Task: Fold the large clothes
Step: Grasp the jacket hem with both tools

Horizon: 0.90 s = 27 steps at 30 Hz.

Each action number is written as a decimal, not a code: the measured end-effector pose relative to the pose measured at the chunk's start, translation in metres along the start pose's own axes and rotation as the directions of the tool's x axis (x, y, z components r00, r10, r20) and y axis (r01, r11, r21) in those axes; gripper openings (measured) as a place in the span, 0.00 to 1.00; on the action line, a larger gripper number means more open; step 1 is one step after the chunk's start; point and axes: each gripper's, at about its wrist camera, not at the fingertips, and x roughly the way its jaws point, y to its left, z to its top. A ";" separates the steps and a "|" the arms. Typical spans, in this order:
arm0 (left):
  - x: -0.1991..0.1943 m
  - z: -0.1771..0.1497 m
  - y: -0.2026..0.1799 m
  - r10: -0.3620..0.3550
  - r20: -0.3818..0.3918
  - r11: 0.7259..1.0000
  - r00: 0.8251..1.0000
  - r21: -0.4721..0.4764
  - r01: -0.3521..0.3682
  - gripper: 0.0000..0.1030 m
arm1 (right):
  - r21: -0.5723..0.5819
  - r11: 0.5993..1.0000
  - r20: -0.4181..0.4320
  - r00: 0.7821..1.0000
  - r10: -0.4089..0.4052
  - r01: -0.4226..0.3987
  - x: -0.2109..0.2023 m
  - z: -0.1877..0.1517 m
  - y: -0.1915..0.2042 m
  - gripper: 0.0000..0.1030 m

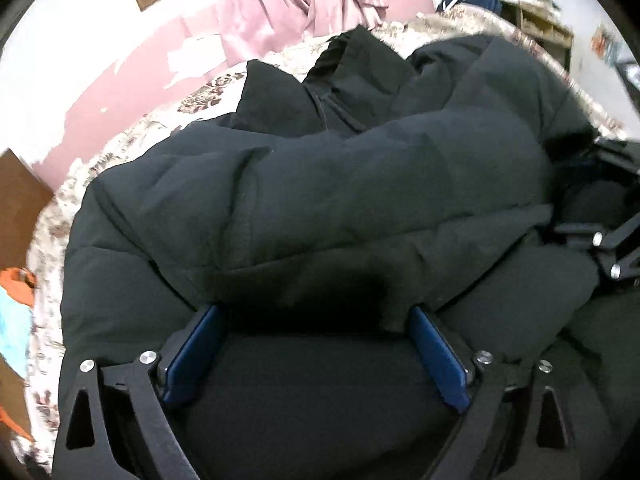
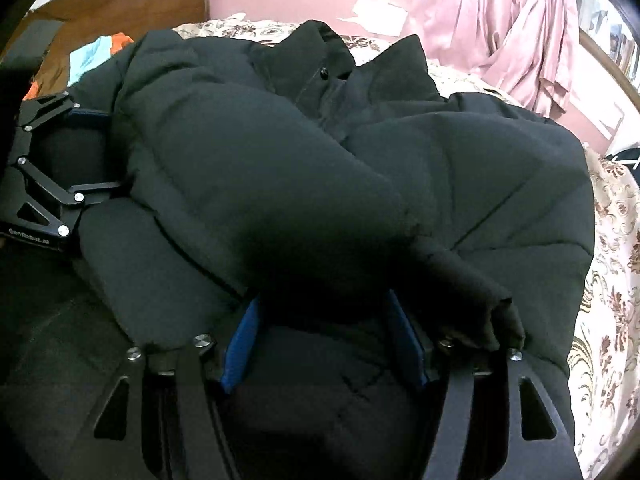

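Black quilted puffer jacket (image 1: 320, 184): heaped across the floral-patterned bed (image 1: 52, 216), filling most of it, collar (image 2: 320, 60) toward the far edge by the pink wall, hem toward the near edge. One padded sleeve (image 2: 280, 184) laid slantwise over the body, its cuff (image 2: 492, 312) resting on the right tongs' linkage.

Left tongs (image 1: 314, 310): released, blue pads spread wide, jacket bulk humped over the tips and between them, nothing visibly pinched. Right tongs (image 2: 322, 300): likewise released, pads apart under the sleeve's lower end.

Handling, as a judgement: soft, puffy and springy, so likely to bulge back after each fold; smooth shell probably slippery; light for its bulk. Best taken at seams, hem corners or the cuff, where the cloth is thin enough to pinch; a bite on the thick padding likely to slide off.

Room: narrow strip of bare cover along the right edge of the bed, a little more along the left and far edges. Pink curtain (image 1: 288, 0) hanging beyond the far edge; orange and blue cloth (image 2: 100, 50) at the far left corner, near the jacket's shoulder. Little free bed for spreading out.
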 end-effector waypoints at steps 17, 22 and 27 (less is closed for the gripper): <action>-0.040 0.046 0.071 -0.241 -0.016 0.940 0.970 -0.251 0.230 0.98 | 0.127 0.982 -0.090 0.984 0.152 -0.140 -0.034 0.024 -0.027 0.72; -0.031 0.101 0.100 -0.177 -0.032 0.956 0.984 -0.244 0.164 0.98 | 0.149 0.982 -0.109 0.985 0.136 -0.119 -0.050 0.075 -0.054 0.72; 0.018 0.163 0.124 -0.069 -0.059 0.955 0.996 -0.291 0.049 0.98 | 0.255 0.967 -0.220 0.974 0.042 0.016 -0.009 0.132 -0.092 0.73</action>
